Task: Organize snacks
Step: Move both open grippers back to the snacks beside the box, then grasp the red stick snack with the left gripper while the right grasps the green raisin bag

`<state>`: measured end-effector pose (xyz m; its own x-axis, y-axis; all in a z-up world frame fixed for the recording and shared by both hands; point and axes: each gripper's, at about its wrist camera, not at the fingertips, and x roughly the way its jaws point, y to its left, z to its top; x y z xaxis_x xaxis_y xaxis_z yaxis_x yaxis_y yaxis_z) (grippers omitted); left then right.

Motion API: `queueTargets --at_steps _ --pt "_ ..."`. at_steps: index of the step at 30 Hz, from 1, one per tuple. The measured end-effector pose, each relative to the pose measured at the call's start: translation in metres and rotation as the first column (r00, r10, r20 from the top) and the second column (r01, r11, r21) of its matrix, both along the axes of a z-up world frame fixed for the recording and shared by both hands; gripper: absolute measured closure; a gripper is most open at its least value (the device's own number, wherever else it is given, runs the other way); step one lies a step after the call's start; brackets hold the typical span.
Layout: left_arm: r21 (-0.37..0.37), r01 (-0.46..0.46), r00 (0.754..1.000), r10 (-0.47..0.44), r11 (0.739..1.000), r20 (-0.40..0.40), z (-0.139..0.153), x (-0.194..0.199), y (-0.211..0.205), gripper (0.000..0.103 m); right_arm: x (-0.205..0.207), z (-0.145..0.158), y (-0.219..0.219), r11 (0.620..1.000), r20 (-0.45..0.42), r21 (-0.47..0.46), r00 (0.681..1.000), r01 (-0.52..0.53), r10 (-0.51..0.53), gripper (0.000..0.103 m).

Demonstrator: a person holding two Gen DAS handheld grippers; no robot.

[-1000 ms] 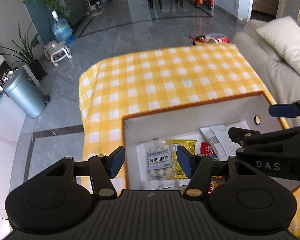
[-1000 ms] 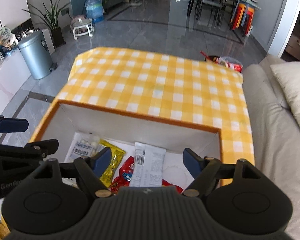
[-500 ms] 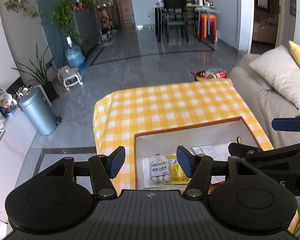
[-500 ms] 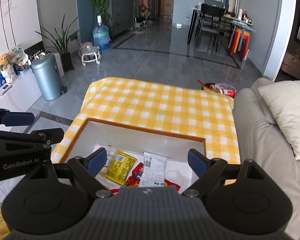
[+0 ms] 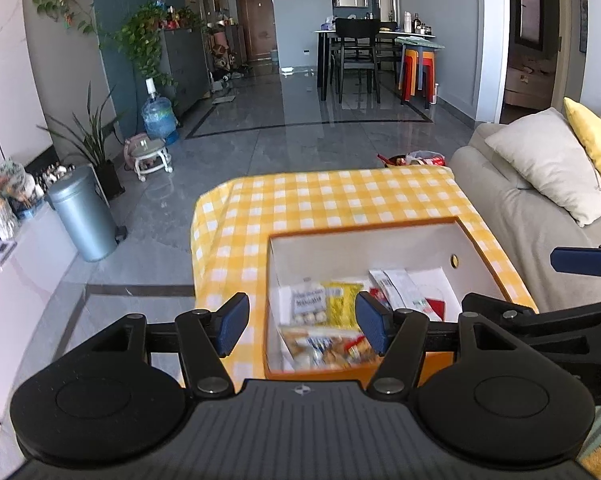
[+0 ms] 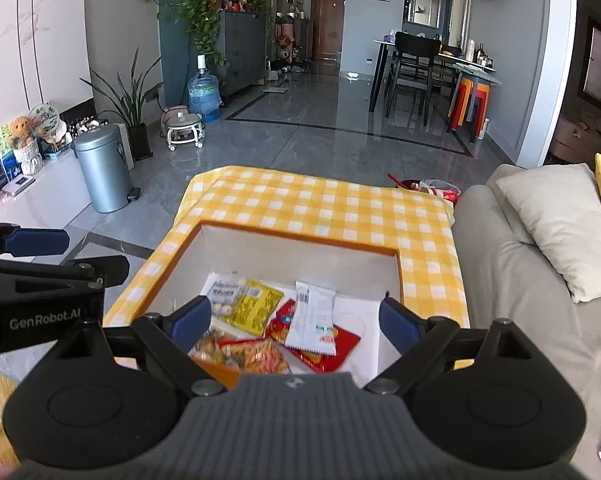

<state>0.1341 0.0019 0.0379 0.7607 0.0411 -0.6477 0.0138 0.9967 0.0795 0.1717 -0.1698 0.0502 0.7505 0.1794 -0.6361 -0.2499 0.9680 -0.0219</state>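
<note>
A table (image 6: 320,208) is covered in yellow-and-white check. On it sits a box (image 6: 300,258) with an orange rim and white inside. Its snacks include a yellow packet (image 6: 258,306), a white packet (image 6: 312,316), a red packet (image 6: 332,350) and a white pack of pale balls (image 6: 224,294). Both hand-held grippers are black with blue pads (image 5: 230,322). Nearby are a grey sofa (image 6: 512,288), a beige cushion (image 6: 560,228) and a silver-grey bin (image 6: 102,168).

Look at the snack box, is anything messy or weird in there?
A bit messy. In the orange-rimmed box, the packets lie jumbled: the white packet lies across the red one, and the yellow packet sits tilted. Nothing looks torn or spilled. The checkered tablecloth is bare.
</note>
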Motion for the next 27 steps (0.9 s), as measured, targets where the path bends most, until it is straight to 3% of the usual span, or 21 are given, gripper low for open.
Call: queueTargets --at_steps 12,16,23,27 --pt "-0.130 0.100 0.984 -0.117 0.986 -0.132 -0.057 -0.028 -0.025 0.031 -0.050 -0.062 -0.049 1.000 -0.039 0.030 0.999 0.006 -0.005 0.016" --pt "-0.174 0.132 0.970 -0.163 0.976 -0.179 -0.076 -0.030 -0.042 0.031 -0.054 -0.091 -0.069 1.000 -0.088 0.006 0.996 0.026 -0.026 0.024" --pt "-0.168 0.187 0.947 -0.223 0.968 -0.230 -0.104 -0.021 -0.069 0.032 -0.048 -0.129 -0.097 0.998 -0.170 -0.028 0.983 0.059 -0.063 0.037" --pt "-0.212 0.168 0.930 -0.226 0.963 -0.291 -0.123 -0.008 -0.074 0.037 -0.036 -0.145 -0.110 0.996 -0.241 0.052 0.969 0.069 -0.054 0.044"
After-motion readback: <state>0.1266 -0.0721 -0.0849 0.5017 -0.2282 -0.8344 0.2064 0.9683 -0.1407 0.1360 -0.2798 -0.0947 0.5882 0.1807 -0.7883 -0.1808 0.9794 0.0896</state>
